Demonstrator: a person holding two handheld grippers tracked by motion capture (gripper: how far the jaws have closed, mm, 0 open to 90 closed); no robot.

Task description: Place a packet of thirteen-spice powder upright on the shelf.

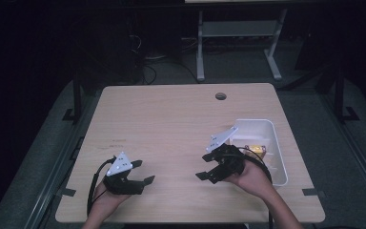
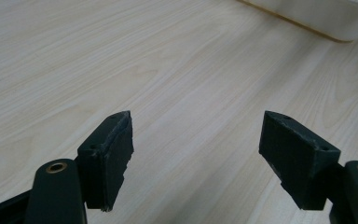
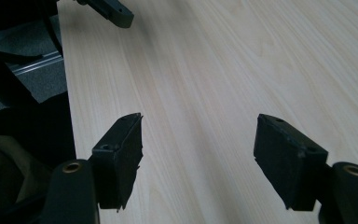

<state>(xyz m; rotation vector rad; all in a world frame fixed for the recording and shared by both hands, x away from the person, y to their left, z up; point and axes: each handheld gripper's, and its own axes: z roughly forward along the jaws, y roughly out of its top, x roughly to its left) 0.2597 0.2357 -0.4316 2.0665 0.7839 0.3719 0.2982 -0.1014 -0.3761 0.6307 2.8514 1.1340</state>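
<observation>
I see both of my hands coming in from the near edge of the wooden table. My left gripper sits near the near-left corner, pointing right across the boards, its jaws apart with bare wood between them – it has hold of nothing. My right gripper is just left of the white bin, angled to the left and a little toward me; its jaws stand wide with nothing between them.

I count 2 grippers, 1 bin and 1 small yellow item lying inside the bin at the near-right of the table – just behind the right gripper. I cannot make out what that item is; it is small and partly hidden by the gripper and its cable. The room beyond the far edge is dark.
</observation>
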